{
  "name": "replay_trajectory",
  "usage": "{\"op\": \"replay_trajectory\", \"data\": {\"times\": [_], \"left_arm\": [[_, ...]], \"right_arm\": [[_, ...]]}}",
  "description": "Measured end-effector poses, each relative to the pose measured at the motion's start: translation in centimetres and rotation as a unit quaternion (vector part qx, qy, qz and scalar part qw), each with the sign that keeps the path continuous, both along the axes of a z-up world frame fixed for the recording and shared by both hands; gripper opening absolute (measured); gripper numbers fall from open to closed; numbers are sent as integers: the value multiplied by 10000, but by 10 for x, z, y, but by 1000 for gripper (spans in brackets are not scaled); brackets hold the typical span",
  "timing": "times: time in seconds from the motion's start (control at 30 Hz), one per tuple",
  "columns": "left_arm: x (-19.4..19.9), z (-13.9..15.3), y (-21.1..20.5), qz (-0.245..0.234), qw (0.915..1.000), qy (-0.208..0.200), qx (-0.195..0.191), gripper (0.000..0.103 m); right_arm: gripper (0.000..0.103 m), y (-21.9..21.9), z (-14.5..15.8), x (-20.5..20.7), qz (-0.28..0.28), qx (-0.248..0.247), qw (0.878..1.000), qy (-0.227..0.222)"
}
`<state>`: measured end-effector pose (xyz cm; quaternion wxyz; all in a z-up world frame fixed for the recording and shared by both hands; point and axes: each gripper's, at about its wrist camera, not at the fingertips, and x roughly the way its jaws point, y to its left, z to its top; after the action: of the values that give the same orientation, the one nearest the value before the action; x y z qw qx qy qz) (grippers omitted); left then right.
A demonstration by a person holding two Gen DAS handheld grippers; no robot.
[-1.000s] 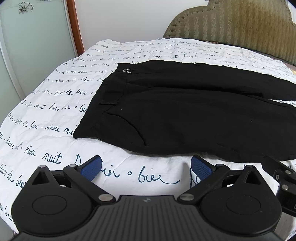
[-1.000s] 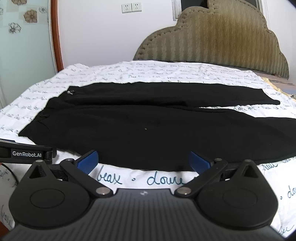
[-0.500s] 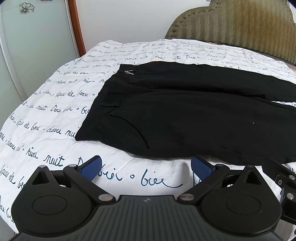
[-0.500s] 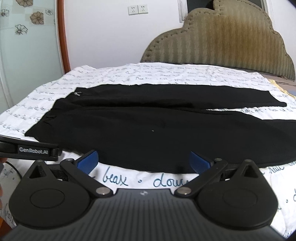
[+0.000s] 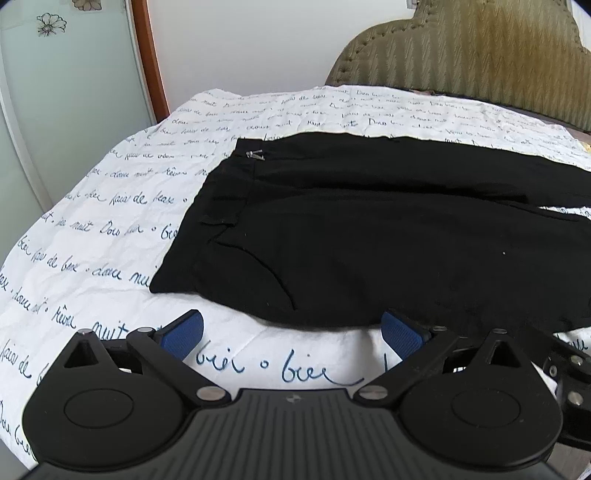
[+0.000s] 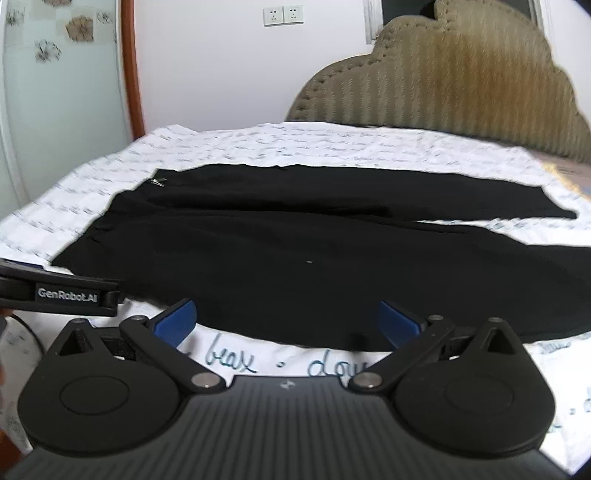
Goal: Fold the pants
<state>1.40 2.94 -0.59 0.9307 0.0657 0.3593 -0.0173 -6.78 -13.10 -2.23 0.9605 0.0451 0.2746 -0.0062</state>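
Note:
Black pants (image 5: 369,229) lie flat on the bed, waistband at the left with a small metal clasp (image 5: 255,155), the two legs running to the right. They also show in the right wrist view (image 6: 314,254). My left gripper (image 5: 291,334) is open and empty, just short of the near hem by the waist. My right gripper (image 6: 286,319) is open and empty at the near edge of the front leg. The left gripper's body (image 6: 59,291) shows at the left of the right wrist view.
The bed has a white sheet with blue handwriting print (image 5: 92,229). An olive padded headboard (image 6: 461,85) stands at the back. A frosted glass door with a wooden frame (image 5: 55,110) is at the left. Wall sockets (image 6: 284,14) sit above.
Both grippers have shifted slightly leftward and a little closer to the pants' near edge. The pants have not moved. Both grippers stay open.

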Motion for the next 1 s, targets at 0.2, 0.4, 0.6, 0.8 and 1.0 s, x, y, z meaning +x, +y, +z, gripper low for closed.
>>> {"op": "replay_trajectory", "data": {"times": [0.2,0.4,0.6,0.8,1.0], "left_arm": [[16,5,3,31,10000,-75,20,103],[47,14,24,243,9993,-266,138,103],[88,21,55,307,9993,-200,35,103],[120,25,93,988,9917,-704,-432,103],[164,23,95,355,9971,-218,-630,103]], "right_arm": [[103,-14,-2,6,267,498,9984,39],[103,-16,1,15,317,498,9982,-86],[103,-13,1,30,435,339,9984,-115],[103,-1,7,49,639,-165,9975,-246],[103,11,15,69,844,-426,9949,-361]]}}
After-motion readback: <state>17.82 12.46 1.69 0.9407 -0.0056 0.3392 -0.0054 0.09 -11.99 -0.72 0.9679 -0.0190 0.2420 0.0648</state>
